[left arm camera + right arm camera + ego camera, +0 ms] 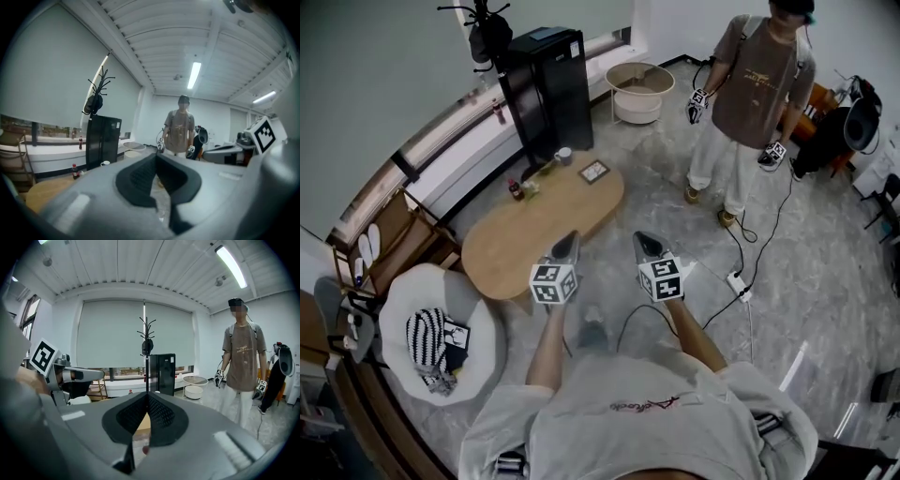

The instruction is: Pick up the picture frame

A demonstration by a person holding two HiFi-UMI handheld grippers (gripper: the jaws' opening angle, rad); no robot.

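The picture frame (593, 172), small and dark-rimmed, lies flat at the far end of an oval wooden table (534, 234). My left gripper (571, 238) is over the table's near edge, jaws shut and empty. Just off that edge, above the floor, my right gripper (643, 241) is shut and empty too. Both point toward the far end, well short of the frame. In the left gripper view the jaws (156, 156) meet at the tip; the right gripper view shows its jaws (146, 394) meeting likewise. Neither gripper view shows the frame.
A red-capped bottle (516, 190) and a mug (563, 155) stand on the table's far left. A black fridge (548, 89) and coat rack (483, 28) are behind. A person (757, 94) stands at the right. A white armchair (441, 347) sits near left; a power strip (739, 284) lies on the floor.
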